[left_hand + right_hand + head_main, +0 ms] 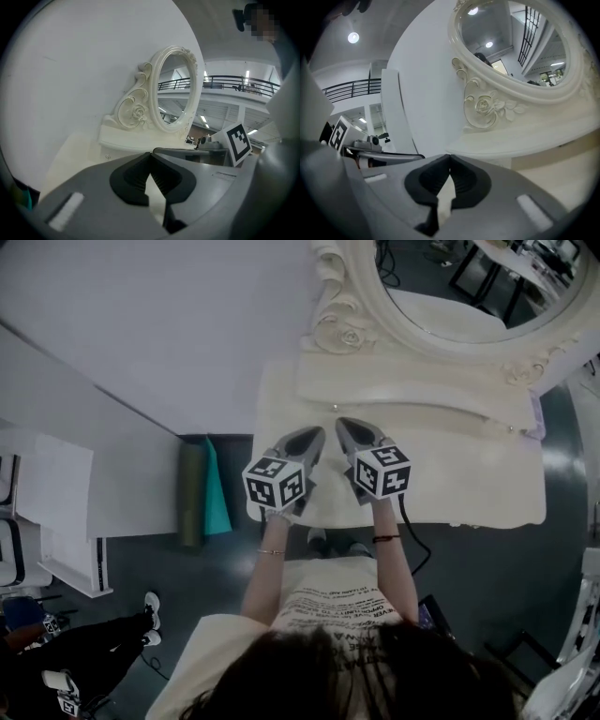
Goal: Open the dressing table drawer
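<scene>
The cream dressing table [469, 484] carries an oval carved mirror [441, 296]. Below the mirror runs a low drawer unit [412, 395] with a small knob [335, 408] at its left and another knob [511, 428] at its right. Both grippers hover over the tabletop, side by side, pointing at the unit's left end. My left gripper [317, 433] [151, 157] is shut with nothing in it, just short of the left knob [108, 157]. My right gripper [343, 424] [450, 159] is also shut and empty, its tip close beside that knob.
Rolled green and teal mats [202, 491] stand on the floor left of the table, against a white partition [141, 324]. A white cabinet [56, 512] is at far left. Another person [84, 643] stands at lower left. A black cable [419, 545] hangs off the table's front edge.
</scene>
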{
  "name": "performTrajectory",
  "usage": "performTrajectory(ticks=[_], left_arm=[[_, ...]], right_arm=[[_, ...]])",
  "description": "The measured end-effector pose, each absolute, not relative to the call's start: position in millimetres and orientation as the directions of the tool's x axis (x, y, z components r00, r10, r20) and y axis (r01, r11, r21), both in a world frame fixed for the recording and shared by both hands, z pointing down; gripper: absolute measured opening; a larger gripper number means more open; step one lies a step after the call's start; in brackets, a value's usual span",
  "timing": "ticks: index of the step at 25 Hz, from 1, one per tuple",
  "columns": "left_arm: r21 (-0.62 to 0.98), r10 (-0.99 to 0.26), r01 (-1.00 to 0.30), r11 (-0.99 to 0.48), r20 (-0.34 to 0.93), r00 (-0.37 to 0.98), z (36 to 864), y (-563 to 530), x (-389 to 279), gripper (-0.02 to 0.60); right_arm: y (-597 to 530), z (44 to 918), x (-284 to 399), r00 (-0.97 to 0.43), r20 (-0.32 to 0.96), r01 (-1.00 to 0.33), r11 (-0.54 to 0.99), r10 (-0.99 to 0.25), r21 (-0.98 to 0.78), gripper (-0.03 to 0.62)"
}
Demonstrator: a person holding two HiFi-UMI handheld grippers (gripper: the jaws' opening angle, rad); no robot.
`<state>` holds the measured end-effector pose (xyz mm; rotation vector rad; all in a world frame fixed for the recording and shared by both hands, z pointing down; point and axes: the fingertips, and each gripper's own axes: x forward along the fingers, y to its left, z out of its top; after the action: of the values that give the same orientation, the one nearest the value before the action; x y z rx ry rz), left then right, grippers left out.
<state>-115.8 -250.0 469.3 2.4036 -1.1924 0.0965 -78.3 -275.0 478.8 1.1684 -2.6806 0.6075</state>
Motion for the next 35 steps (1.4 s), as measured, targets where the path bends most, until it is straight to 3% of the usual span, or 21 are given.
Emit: performTrajectory(ticks=[8,35], left_arm=[[0.358,-0.707,-0.755,-0.55,0.281,0.649,480,-256,-117,-0.003],[0.375,-0.709,-0.786,-0.492,0.352,0.611,511,-271,-112,-0.003]], right_arm=[[-283,492,-70,-0.602,0.322,-0.795,0.513,-0.731,-0.323,0.003],[-315,546,-74,-0.554,0.467,-0.83,0.417,-0.689,-0.37,0.035]])
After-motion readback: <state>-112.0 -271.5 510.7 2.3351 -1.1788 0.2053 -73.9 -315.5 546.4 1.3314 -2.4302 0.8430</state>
